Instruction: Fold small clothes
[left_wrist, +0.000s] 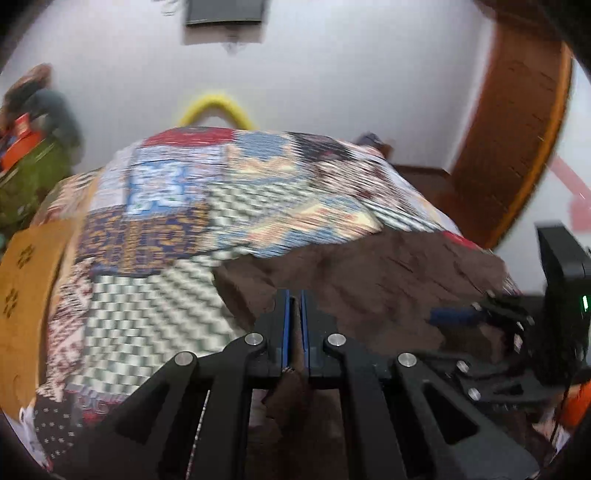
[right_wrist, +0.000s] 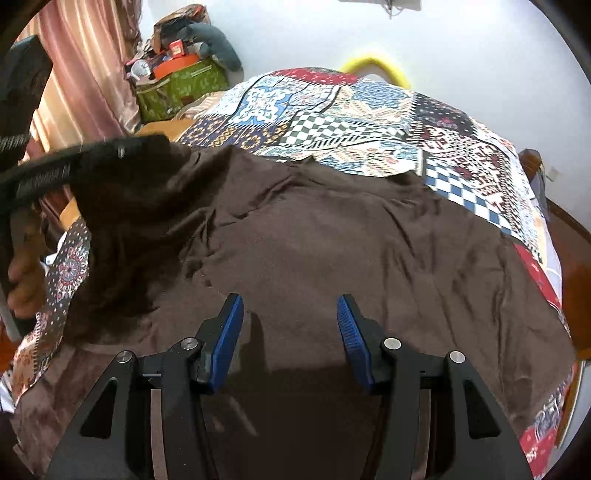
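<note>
A brown garment (right_wrist: 332, 240) lies spread across a patchwork bedspread (right_wrist: 369, 110). My left gripper (left_wrist: 294, 295) is shut on the garment, with brown cloth (left_wrist: 369, 280) pinched between its blue pads. In the right wrist view the left gripper (right_wrist: 159, 142) is at the upper left, holding a part of the garment lifted off the bed so that it hangs in a dark fold. My right gripper (right_wrist: 290, 306) is open just above the near middle of the garment, with nothing between its fingers. It also shows at the right of the left wrist view as the right gripper (left_wrist: 498, 321).
A green bag (right_wrist: 181, 85) piled with clutter stands at the far left corner beside a pink curtain (right_wrist: 81, 55). A yellow object (right_wrist: 373, 62) sits behind the bed against the white wall. Wooden bed frame (left_wrist: 517, 129) runs along the right. A hand (right_wrist: 22, 273) grips the left tool's handle.
</note>
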